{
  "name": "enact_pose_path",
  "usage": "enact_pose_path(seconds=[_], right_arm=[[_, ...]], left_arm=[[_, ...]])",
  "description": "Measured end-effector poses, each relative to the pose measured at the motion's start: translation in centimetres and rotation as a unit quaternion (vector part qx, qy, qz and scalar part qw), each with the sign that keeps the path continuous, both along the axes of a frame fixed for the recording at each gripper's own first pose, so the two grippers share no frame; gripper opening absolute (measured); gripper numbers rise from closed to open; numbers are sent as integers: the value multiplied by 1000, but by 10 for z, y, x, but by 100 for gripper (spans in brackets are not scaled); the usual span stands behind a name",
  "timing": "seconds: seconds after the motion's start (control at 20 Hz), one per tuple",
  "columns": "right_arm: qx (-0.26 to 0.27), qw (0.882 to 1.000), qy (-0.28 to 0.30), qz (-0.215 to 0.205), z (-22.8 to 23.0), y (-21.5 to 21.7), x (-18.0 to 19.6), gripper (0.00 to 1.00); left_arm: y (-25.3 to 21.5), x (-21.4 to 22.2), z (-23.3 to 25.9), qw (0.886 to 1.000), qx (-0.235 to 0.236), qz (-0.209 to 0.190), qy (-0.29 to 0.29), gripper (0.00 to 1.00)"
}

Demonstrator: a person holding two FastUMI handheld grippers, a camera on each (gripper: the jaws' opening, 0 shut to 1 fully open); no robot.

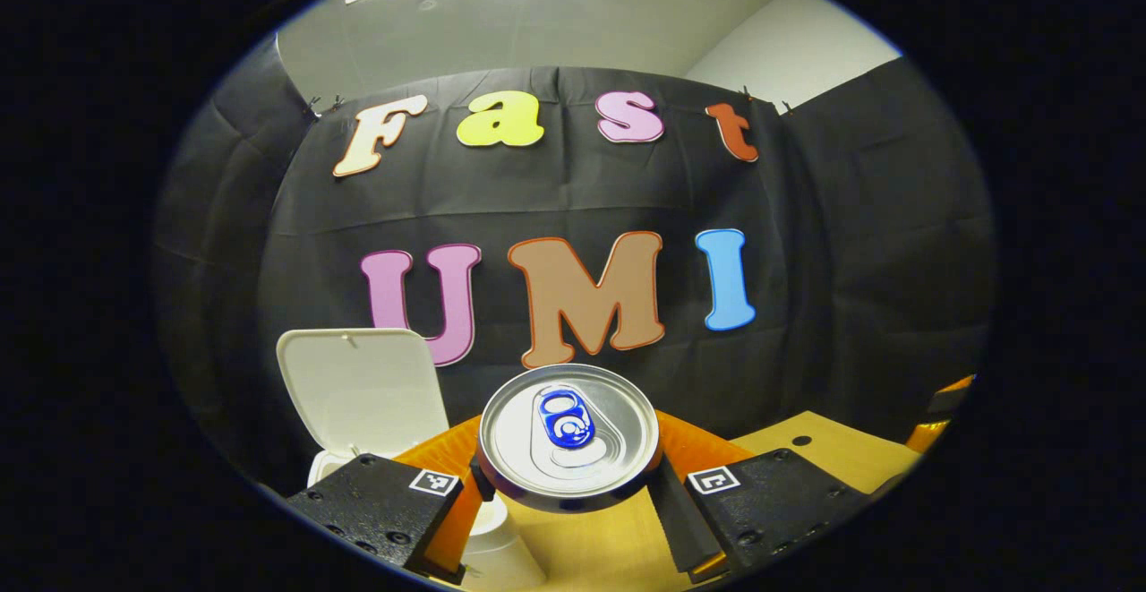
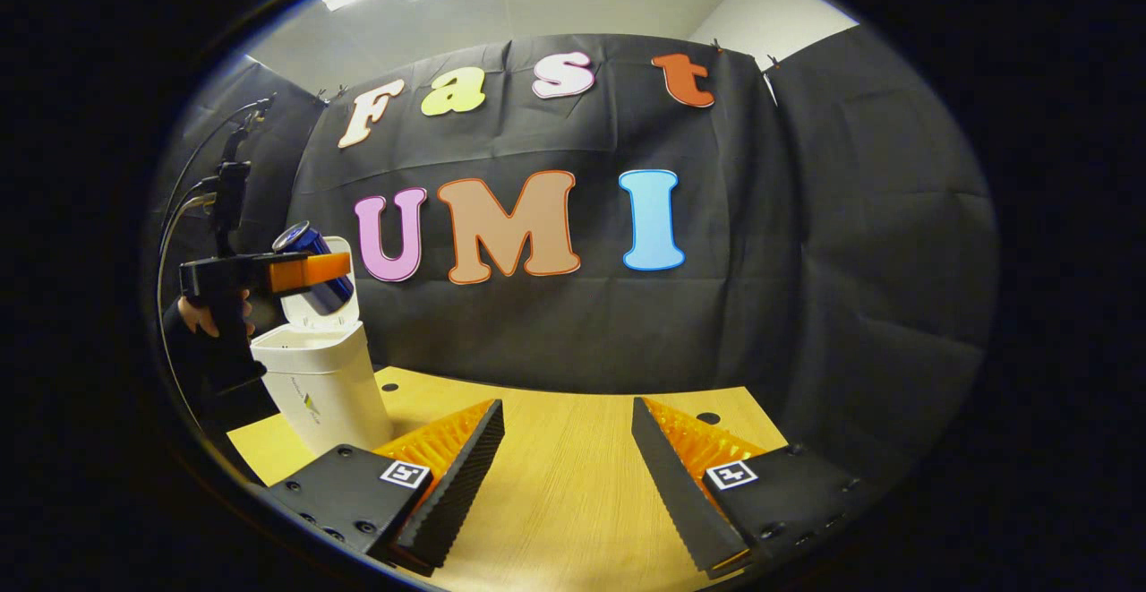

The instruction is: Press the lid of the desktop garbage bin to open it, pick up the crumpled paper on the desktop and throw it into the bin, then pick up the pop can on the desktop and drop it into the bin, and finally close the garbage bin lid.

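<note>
wooden desk before the black booth wall. one white bin at its left end, lid up, contents hidden. one pop can clamped in the left tool above it. right tool spread, empty.

My left gripper, seen far left in the right gripper view: black pistol-style handle, orange side plate, thin cables looping up behind it, a hand on the grip. My right gripper, near: black blocks with screws, square black-white markers (one per side), ridged finger faces, orange ribbed backing.
</note>
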State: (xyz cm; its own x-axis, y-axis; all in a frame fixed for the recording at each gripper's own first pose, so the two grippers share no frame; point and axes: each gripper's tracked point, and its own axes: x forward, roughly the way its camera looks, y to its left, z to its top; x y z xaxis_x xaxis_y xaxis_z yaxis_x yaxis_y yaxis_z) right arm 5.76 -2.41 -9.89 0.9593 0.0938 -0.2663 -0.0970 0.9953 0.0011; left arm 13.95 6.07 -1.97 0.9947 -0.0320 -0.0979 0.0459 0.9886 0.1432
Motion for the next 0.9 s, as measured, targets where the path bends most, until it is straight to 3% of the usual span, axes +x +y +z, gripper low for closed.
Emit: enact_pose_path(seconds=[0.25,0.45,0.8,0.9], right_arm=[[-3,1000,10,-8,-5,1,2,96],[-14,1000,18,-9,-11,5,0,96],[-19,1000,20,-5,-11,8,-3,96],[-19,1000,19,-7,-10,8,-4,92]], left_arm=[[62,13,-8,998,19,65,11,77],[117,14,-47,989,21,128,66,77],[159,7,-87,977,3,179,113,80],[159,6,-79,978,7,182,100,99]])
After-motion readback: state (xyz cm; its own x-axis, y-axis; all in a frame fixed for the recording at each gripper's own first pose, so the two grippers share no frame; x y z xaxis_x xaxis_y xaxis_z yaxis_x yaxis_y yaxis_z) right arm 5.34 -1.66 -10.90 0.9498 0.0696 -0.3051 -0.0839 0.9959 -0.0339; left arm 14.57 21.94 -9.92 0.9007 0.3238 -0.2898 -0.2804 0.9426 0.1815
